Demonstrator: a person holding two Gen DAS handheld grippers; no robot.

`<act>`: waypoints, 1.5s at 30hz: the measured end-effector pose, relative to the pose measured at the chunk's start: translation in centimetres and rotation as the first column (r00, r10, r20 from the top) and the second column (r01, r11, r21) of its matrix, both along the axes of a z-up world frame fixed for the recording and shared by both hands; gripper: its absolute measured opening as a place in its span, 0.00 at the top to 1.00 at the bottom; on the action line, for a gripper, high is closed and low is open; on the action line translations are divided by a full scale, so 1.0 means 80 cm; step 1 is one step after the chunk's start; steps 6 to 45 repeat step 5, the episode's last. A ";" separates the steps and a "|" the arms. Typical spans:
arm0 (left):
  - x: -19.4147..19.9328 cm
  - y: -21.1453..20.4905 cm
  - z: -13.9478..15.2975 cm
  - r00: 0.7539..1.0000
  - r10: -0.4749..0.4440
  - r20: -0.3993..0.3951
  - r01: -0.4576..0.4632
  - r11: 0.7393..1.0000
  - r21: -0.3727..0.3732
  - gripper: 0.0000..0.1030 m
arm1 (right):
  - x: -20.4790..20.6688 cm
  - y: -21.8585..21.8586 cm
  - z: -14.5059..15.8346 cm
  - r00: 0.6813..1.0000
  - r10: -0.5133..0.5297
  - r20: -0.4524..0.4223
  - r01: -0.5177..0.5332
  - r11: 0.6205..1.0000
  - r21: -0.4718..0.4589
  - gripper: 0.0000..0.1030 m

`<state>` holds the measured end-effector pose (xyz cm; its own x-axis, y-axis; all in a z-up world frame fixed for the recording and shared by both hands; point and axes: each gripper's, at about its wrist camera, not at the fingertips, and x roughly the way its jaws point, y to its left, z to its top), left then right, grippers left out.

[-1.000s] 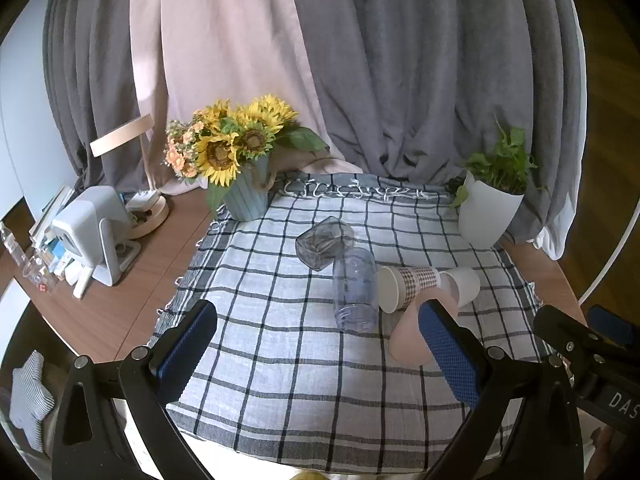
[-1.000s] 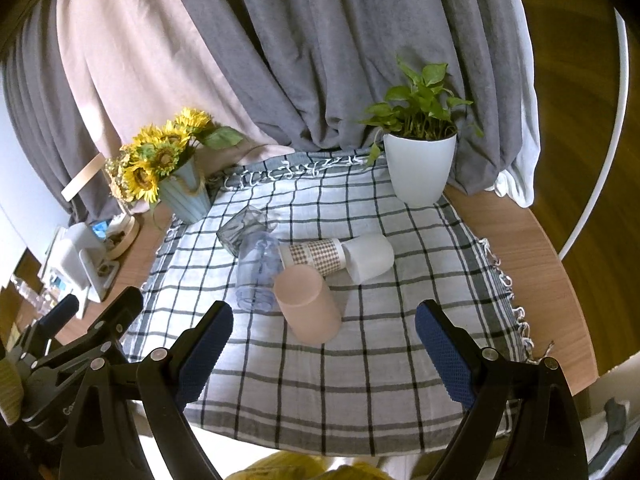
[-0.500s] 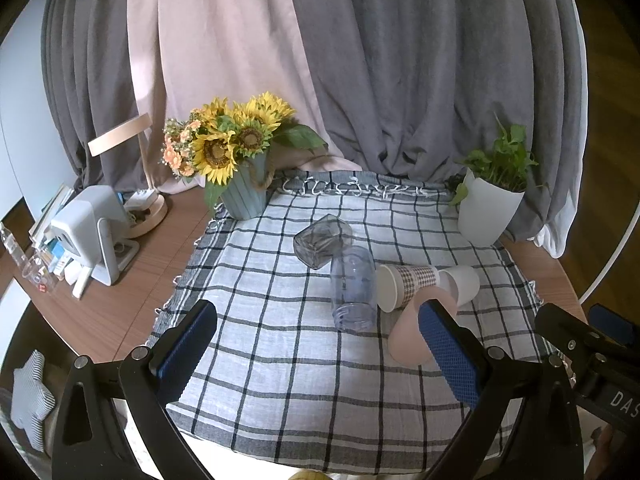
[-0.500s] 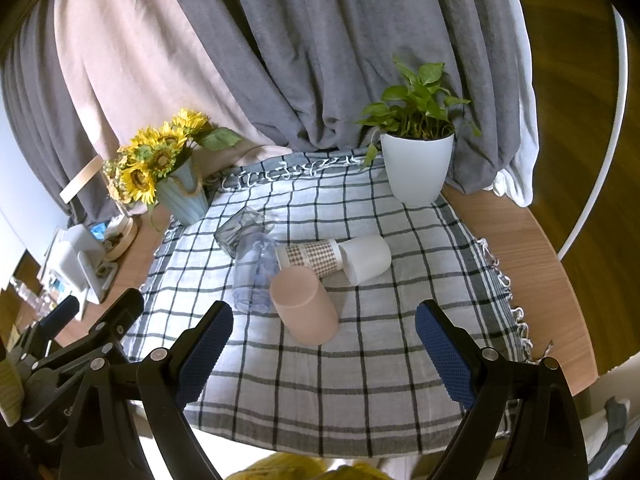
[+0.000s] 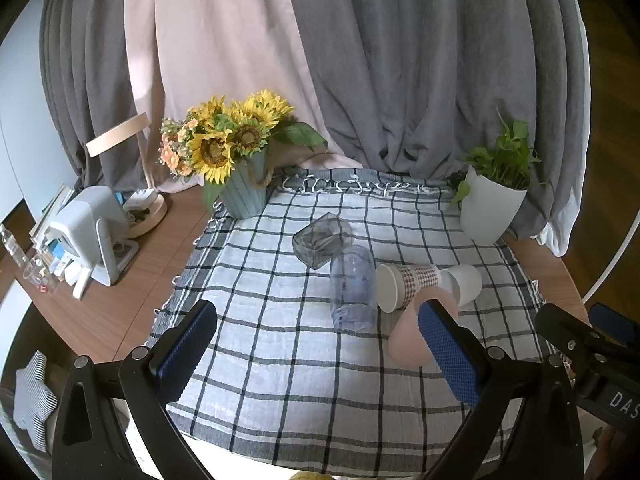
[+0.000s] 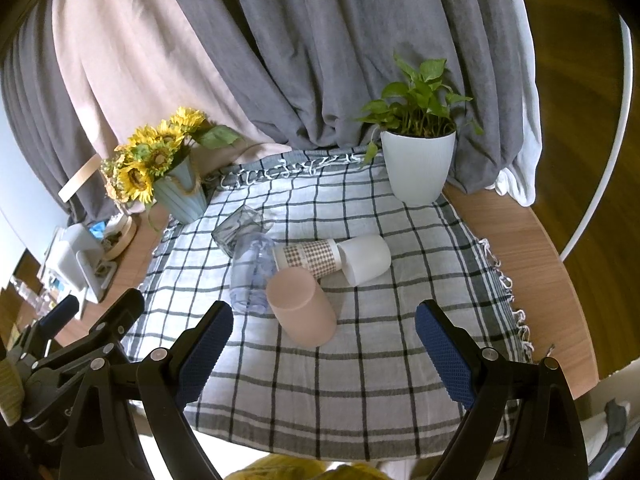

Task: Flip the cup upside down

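Note:
Several cups lie on their sides in a cluster on a checked cloth point(image 6: 360, 380). A pink cup point(image 6: 301, 311) lies nearest, with a clear plastic cup point(image 6: 252, 274), a checked paper cup point(image 6: 308, 258), a white cup point(image 6: 365, 258) and a smoky glass tumbler point(image 6: 236, 230) behind it. In the left wrist view they show as pink cup point(image 5: 406, 340), clear cup point(image 5: 354, 286), paper cup point(image 5: 406, 285), white cup point(image 5: 464, 283) and tumbler point(image 5: 322, 240). My left gripper point(image 5: 316, 354) and right gripper point(image 6: 324, 354) are open and empty, in front of the cups.
A sunflower vase point(image 6: 180, 192) stands at the back left and a white potted plant point(image 6: 418, 164) at the back right. A lamp and small white devices point(image 5: 92, 232) sit on the wooden table at the left. Curtains hang behind.
Both views have shifted slightly; the cups sit a little lower and farther in frame. The cups have not moved and both grippers stay open.

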<state>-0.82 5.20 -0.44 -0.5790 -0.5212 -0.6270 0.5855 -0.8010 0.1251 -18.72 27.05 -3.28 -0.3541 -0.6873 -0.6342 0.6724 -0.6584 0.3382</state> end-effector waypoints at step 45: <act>-0.006 0.000 -0.001 1.000 0.001 0.002 -0.001 1.000 -0.004 0.00 | -0.003 -0.002 -0.001 1.000 0.000 -0.001 0.000 1.000 0.001 0.10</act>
